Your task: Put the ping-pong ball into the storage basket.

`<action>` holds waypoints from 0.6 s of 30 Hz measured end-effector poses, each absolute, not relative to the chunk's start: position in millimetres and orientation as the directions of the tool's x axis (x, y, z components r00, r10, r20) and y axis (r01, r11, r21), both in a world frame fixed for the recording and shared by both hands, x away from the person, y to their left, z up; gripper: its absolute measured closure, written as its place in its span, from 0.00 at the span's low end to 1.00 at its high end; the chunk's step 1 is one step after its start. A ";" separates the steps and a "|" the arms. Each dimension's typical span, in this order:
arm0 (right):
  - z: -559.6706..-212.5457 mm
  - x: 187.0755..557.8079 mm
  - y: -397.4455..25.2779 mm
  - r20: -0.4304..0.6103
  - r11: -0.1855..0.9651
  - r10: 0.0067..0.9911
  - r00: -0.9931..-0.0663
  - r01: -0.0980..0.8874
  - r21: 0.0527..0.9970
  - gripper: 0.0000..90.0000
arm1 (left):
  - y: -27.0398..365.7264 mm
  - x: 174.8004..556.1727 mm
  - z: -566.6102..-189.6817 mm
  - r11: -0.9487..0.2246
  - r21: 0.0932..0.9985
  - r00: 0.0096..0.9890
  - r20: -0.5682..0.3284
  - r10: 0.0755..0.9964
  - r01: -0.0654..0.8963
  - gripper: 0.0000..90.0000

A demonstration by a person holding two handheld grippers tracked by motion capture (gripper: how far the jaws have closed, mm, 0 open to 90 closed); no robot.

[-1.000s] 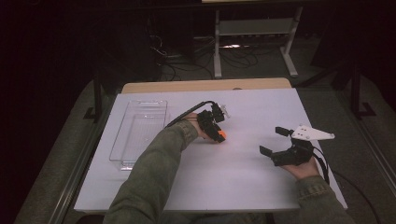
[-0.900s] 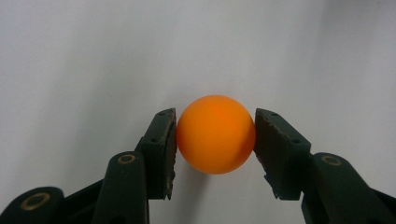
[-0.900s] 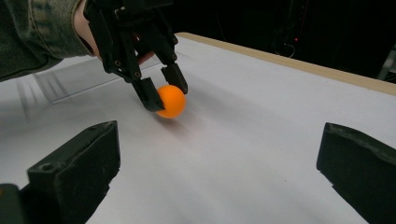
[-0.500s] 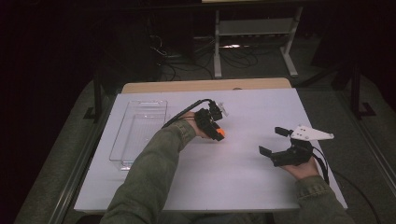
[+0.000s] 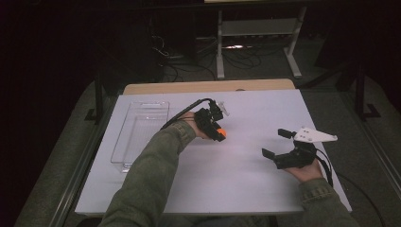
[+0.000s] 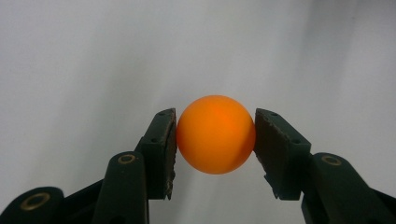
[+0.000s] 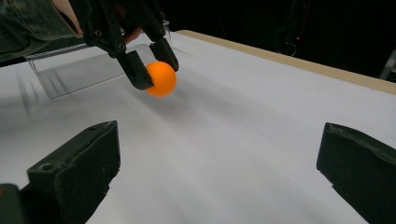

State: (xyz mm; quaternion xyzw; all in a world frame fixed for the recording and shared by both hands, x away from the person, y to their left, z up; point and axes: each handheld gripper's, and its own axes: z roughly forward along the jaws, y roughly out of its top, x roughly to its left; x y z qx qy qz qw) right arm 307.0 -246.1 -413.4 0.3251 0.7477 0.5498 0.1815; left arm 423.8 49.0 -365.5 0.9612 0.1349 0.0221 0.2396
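Right gripper [image 5: 275,144]: nearest the person, resting low over the counter [image 5: 255,189] at the right, jaws spread wide, nothing between them. Idle; well apart from the work.

Left gripper [image 6: 215,135]: farther in, near mid-counter, clamped on the ball [image 6: 215,134]. Both pads touching it at opposite sides, roughly on its widest line. Seen from the right gripper view, ball [image 7: 161,78] just clear of the surface or barely grazing it; cannot tell which.

Step in hand, as judged: carrying the ball toward the tray [image 5: 140,134], just to the left of the left gripper.

For a sound carry:
- Squeeze kept light and steady; thin shell, smooth, likely to pop out sideways if pinched off-centre.
- Lifted enough to clear the tray wall before crossing.
- Lowered close to the tray floor before release, to limit bounce and roll.

Ball: orange, round, matte, small, unmarked on the faces shown, no dent visible.

Tray: clear plastic, oblong, shallow, apparently empty, standing at the counter's left side.
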 end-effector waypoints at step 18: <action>-412.4 306.5 -246.7 0.083 0.178 0.689 -0.720 0.280 0.944 0.00 | 58.8 416.7 -349.2 -0.841 0.476 0.958 -0.011 0.287 0.258 0.55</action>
